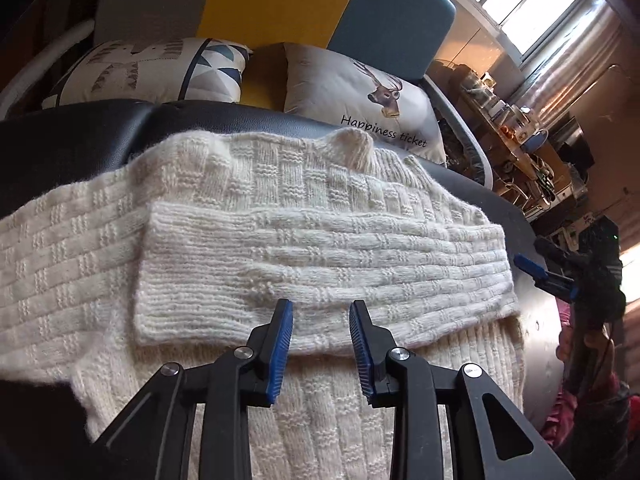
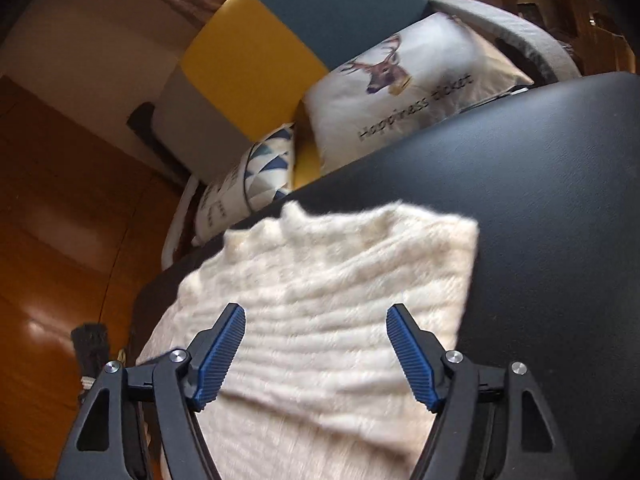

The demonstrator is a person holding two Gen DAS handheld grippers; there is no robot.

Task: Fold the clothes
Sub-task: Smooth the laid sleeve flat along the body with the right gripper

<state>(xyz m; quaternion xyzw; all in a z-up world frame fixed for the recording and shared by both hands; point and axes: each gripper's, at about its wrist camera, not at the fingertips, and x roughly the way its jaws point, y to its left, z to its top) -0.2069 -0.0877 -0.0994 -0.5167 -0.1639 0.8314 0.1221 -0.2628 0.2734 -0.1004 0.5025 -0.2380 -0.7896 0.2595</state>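
Since my left gripper sits low centre of the left wrist frame with its fingers a modest gap apart and nothing between them, I have no hold on the sweater. It fills the lower and middle frame, cream and chunky-knit, spread on the black padded surface. One sleeve lies folded across the body, just past my fingertips.

My right gripper, at the bottom of its own frame, is spread wide and also empty, poised above the knit.

I judge the wool soft, limp and fairly bulky: it should sag when lifted, cling rather than slip, and stretch if tugged. A thick edge looks the safest place to pinch, such as the hem or the sleeve's fold.

Beyond, at upper centre, a deer cushion leans on a sofa.
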